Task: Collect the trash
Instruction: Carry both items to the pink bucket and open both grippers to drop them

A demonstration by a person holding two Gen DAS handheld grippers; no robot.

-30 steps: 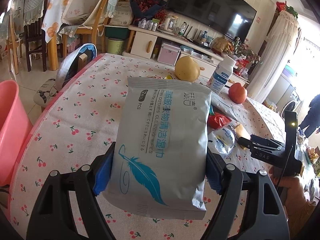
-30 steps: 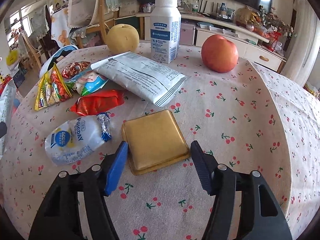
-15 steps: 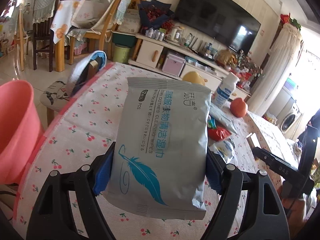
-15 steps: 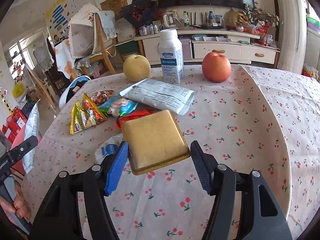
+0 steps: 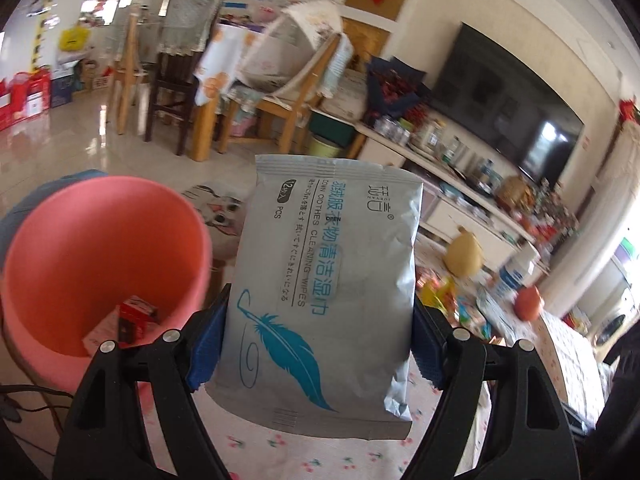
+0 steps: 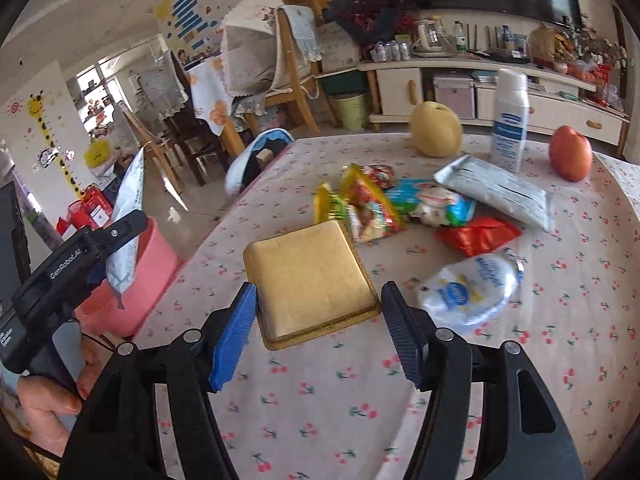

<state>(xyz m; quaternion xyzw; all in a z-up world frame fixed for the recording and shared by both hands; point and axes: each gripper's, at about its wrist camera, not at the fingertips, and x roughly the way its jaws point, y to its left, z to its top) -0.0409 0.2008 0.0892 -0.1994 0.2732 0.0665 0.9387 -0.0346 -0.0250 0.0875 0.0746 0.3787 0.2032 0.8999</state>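
We see a glossy pale tiled floor (image 5: 80, 136) catching daylight from a bright window (image 6: 94, 80), with wooden dining chairs (image 5: 304, 96) draped in lace covers around a cloth-covered table. Along the cream wall (image 5: 500, 12) runs a low white TV cabinet (image 6: 460, 80) crowded with bottles, under a large black flat-screen television (image 5: 508, 108). Blue paper decorations (image 6: 188, 10) and a giraffe height chart (image 6: 48, 136) are stuck to the walls.

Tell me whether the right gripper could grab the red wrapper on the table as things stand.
Probably not yet: the right gripper is shut on a gold tray, so its jaws are occupied. The red wrapper itself lies uncovered on the table, beside the other wrappers.
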